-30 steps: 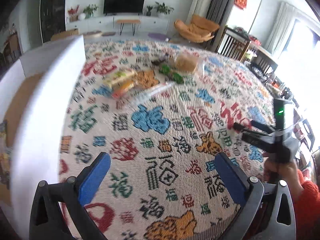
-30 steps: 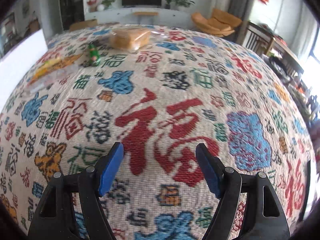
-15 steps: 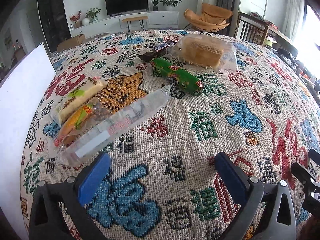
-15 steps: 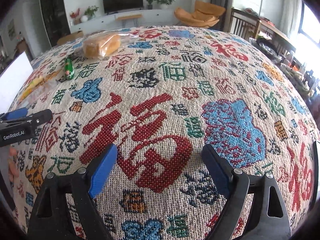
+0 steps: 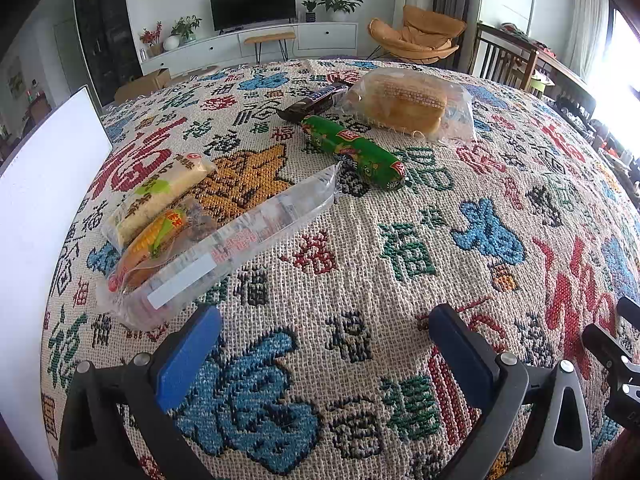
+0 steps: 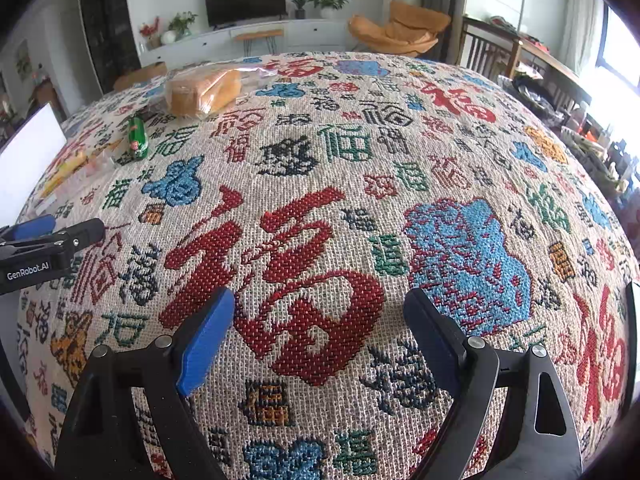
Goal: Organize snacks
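White box [image 5: 36,216] stands left of the snacks [image 5: 224,236]; its interior is hidden.

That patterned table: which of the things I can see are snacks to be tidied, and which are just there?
For the job:
- green sausage stick
- bagged bread loaf
- dark chocolate bar
- long clear cracker sleeve
- pale wafer pack
- orange snack packet

Just there:
- woven patterned tablecloth
- white board
- orange lounge chair
- black television

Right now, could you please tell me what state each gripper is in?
Left gripper: open, holding nothing.
Right gripper: open, holding nothing; its fingers have just been opening.
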